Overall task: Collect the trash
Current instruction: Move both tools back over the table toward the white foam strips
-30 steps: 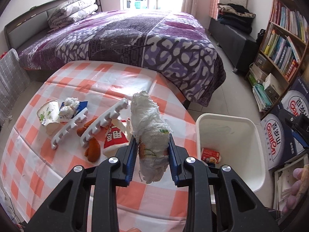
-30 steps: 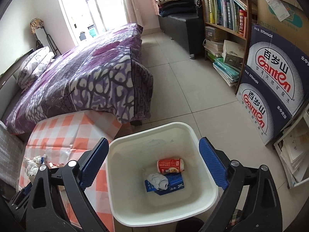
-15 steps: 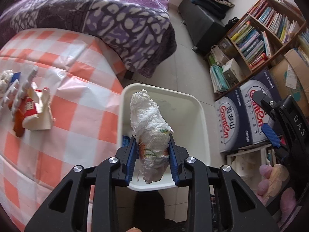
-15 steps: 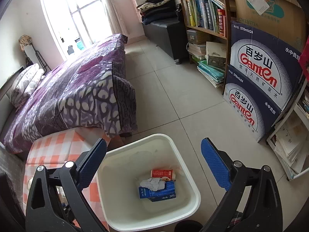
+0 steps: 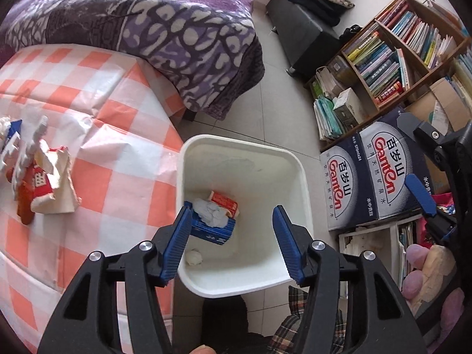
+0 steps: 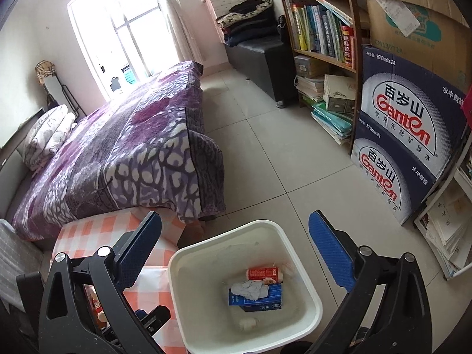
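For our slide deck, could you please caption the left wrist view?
Open left tongs above the white plastic bin, with trash lying inside it.

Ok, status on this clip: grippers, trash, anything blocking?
Left gripper just opened over white bin, empty. Right gripper open, empty. Tissue wad in bin. Nothing blocking.

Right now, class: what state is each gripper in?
Left gripper: just opened, empty, over the white bin.
Right gripper: wide open, empty.

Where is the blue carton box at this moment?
The blue carton box lies on the bottom of the white trash bin, under a crumpled tissue and beside a red carton; both wrist views show it.
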Motion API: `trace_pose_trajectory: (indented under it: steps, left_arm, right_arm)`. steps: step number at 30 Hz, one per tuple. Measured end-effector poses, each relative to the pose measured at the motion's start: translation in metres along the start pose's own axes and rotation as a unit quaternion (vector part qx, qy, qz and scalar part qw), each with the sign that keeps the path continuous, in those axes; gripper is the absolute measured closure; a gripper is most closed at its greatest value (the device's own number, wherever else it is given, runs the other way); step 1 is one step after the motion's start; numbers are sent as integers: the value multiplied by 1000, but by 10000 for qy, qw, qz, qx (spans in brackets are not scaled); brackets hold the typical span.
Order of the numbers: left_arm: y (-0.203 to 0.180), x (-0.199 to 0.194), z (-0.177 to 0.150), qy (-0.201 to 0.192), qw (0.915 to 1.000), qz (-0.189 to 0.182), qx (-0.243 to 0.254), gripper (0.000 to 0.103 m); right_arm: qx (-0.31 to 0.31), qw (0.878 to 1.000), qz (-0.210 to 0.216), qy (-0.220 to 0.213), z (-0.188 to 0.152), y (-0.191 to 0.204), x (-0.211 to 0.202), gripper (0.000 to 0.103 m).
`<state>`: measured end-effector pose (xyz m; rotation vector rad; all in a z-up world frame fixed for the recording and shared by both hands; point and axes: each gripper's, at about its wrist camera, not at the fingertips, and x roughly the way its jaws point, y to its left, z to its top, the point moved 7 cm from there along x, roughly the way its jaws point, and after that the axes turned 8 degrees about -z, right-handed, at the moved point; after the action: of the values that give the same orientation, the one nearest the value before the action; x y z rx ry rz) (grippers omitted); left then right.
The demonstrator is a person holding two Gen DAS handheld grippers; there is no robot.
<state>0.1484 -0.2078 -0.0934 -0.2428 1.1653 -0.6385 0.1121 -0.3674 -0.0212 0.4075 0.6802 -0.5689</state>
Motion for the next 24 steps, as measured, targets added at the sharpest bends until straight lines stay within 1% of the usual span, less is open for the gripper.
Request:
trace_pose_trajectory:
  steps: [2,5,9,15,17,19,21,22,24]
  left_arm:
    - [13,-9,5,-97,9998,184,60,43]
    - [37,-21,10,-150,9990,420,20,43]
    - [74,-39,21,-287,9962,823,-3,43]
    - [138,-64,31,-387,9900,1338,-217,42]
    - [158,-70,32,-333,9891,1407,-262,42]
    - [177,-74,33,-219,9884,1474,-295,40]
    - [195,-80,33,-172,9873,1551,-310,40]
    - [204,-83,32,-119,9869,1583,-293,40]
    - [219,-83,29,123,9860,1648,-215,40]
  right_arm:
    - [-140,9999,26,42,1,16,2,7]
    - [-367,9992,99,119,2,44,5,7]
    - [-688,9973,184,184,-1,81,10,7]
    - [-1230,9906,367,470,-28,131,29,7]
    - [-1308,9884,478,609,-43,143,36,7]
    - [-1383,9847,639,847,-59,156,45,7]
    - [-1494,9802,775,1041,-70,170,50,7]
    - [-1571,9783,845,1054,-74,177,50,7]
    - [-1730,9747,957,1042,-82,191,50,7]
